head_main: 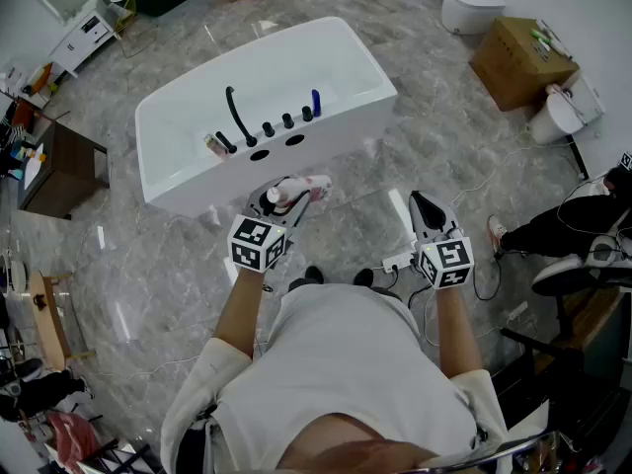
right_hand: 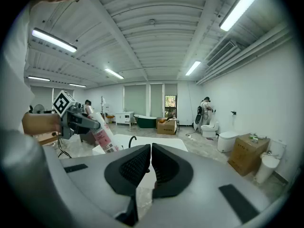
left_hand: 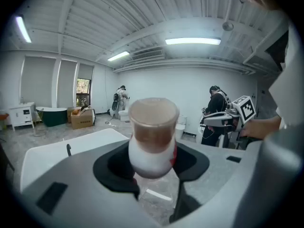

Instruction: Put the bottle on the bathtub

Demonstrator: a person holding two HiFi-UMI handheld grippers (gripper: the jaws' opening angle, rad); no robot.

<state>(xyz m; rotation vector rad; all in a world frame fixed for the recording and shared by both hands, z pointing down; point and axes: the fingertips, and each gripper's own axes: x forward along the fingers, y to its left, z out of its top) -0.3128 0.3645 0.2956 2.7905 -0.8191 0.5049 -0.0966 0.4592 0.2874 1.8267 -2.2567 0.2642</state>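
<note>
White-shirted shoulders and two outstretched forearms fill the foot of the head view as a person faces a white bathtub [head_main: 178,181] on a grey marble-patterned floor. The left gripper [head_main: 279,205] has its fingers pinched on the white body of a pink-labelled bottle [head_main: 304,187]. The left gripper view shows the dark pads pressing either side, below a brownish translucent cap. The bottle is held in the air at a tilt, just short of the tub's near wall and not yet over its ledge. The right gripper [head_main: 420,203] hangs off to the side, well apart from the bottle, its ridged fingers pressed almost together with nothing between them.

A curved black faucet [head_main: 237,117] and a row of black knobs [head_main: 287,120] stand along the tub's near ledge, with a blue object [head_main: 316,101] at one end and a small item [head_main: 214,145] at the other that is too small to name. A cardboard box [head_main: 518,62] and a toilet [head_main: 472,6] stand beyond.

By the look of it, the pick-up is done and the placement is not. The bottle has to go forward over the ledge, be set down on a free stretch clear of the fittings, and be released.
</note>
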